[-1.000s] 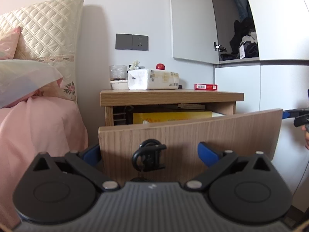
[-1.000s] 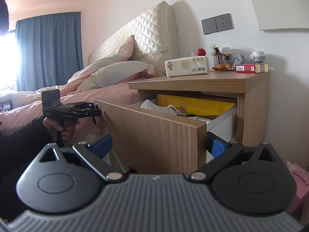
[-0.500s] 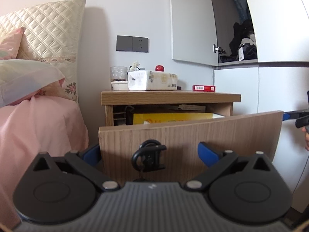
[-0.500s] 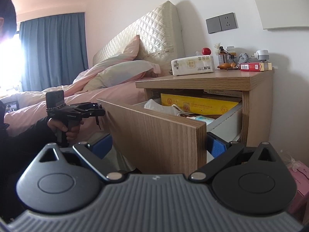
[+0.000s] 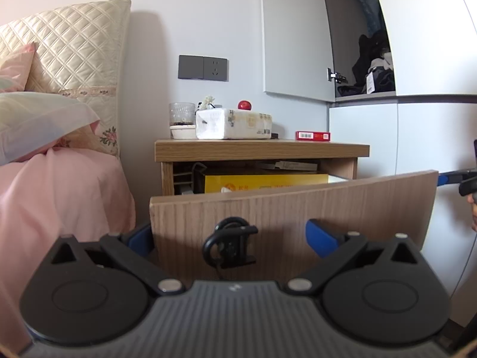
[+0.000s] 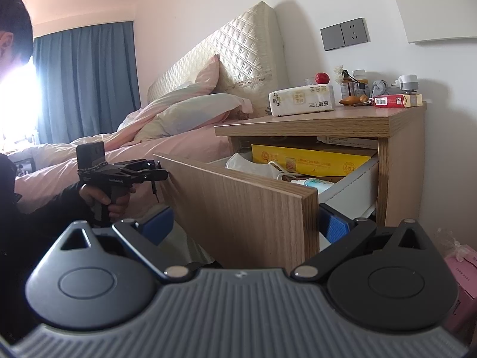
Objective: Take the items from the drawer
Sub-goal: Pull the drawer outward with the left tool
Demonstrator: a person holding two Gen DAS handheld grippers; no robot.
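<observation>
L tongs (image 5: 229, 235) wide | R tongs (image 6: 247, 223) wide, straddling drawer front (image 6: 238, 208) edge, prob. untouched

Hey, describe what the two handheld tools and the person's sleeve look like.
Each tool, the left tool and the right tool, has a ribbed grey body, black linkage arms with round black discs and silver pivots, and blue fingertip pads. In the right wrist view, the left one shows a black pistol grip and a small black camera block on top. The sleeve is dark.
</observation>
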